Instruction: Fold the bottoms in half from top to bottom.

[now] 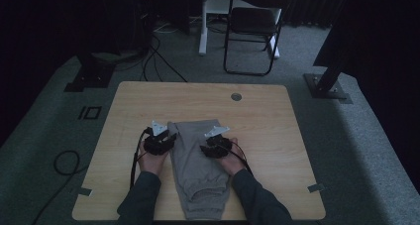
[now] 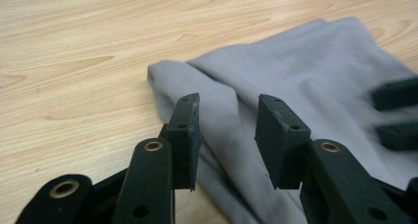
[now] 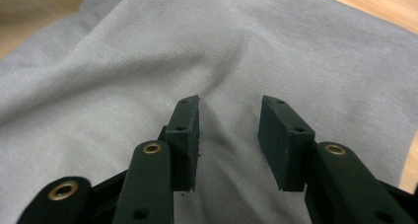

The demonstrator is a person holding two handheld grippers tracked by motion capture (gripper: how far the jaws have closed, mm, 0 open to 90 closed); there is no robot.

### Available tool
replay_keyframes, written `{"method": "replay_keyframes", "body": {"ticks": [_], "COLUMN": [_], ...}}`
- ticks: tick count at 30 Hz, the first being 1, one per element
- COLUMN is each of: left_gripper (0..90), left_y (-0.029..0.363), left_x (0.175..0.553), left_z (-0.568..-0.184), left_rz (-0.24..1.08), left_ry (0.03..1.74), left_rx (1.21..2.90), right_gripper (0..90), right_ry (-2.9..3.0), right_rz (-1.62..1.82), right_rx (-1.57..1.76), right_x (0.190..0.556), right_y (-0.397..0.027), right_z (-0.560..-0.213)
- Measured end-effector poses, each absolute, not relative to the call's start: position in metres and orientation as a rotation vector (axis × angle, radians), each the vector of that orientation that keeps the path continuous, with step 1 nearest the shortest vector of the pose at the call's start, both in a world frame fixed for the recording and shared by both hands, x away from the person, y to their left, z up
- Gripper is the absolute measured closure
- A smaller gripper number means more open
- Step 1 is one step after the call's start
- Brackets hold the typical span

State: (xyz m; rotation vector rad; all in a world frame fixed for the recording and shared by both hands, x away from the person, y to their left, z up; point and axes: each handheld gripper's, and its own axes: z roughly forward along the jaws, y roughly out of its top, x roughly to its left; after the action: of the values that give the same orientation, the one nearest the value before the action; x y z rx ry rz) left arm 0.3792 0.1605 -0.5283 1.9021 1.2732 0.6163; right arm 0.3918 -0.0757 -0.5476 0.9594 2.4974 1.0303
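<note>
Both grippers were held low over a folded grey garment [image 1: 198, 160] on a wooden table [image 1: 267, 136]. In the high view, the left gripper [image 1: 166, 136] was seen at the garment's 9 o'clock edge and the right gripper [image 1: 214, 144] over its 3 o'clock side, each carried in a hand, the left hand [image 1: 151, 160] and the right hand [image 1: 232, 161], with dark sleeves entering from 6 o'clock.

In the left gripper view, the left gripper [image 2: 229, 130] was shown with its jaws apart and nothing clamped; the garment's folded edge [image 2: 276, 86] lay beneath the gap, with bare wood at 9 o'clock. Blurred black jaws of the other gripper were seen at 3 o'clock.

In the right gripper view, the right gripper [image 3: 229, 135] was likewise seen with jaws apart above the grey cloth [image 3: 148, 76], with no fabric pinched between the pads. The garment itself was laid lengthwise near the table's 6 o'clock edge, its elastic waistband [image 1: 205, 195] toward the person.
</note>
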Motion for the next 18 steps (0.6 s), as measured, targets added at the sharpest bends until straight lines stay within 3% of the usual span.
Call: {"method": "replay_keyframes", "body": {"ticks": [5, 6, 8, 14, 18], "left_gripper": [59.5, 66.7, 72.2, 72.0, 67.2], "left_y": [0.148, 0.149, 0.154, 0.172, 0.171], "left_x": [0.395, 0.395, 0.393, 0.391, 0.395], "left_z": [-0.543, -0.544, -0.542, -0.543, -0.542], "left_rz": [0.693, 0.701, 0.710, 0.741, 0.736], "left_ry": [1.332, 1.343, 1.395, 1.476, 1.476], "left_rx": [2.019, 2.009, 1.945, 1.922, 1.930], "right_gripper": [60.1, 60.2, 60.3, 60.3, 60.3], "right_ry": [2.510, 2.511, 2.514, 2.508, 2.507], "right_rz": [1.051, 1.057, 1.063, 1.063, 1.062], "right_rx": [0.930, 0.931, 0.927, 0.932, 0.934], "right_x": [0.384, 0.383, 0.384, 0.383, 0.383], "right_y": [-0.078, -0.079, -0.080, -0.080, -0.079], "right_z": [-0.549, -0.549, -0.549, -0.549, -0.549]}}
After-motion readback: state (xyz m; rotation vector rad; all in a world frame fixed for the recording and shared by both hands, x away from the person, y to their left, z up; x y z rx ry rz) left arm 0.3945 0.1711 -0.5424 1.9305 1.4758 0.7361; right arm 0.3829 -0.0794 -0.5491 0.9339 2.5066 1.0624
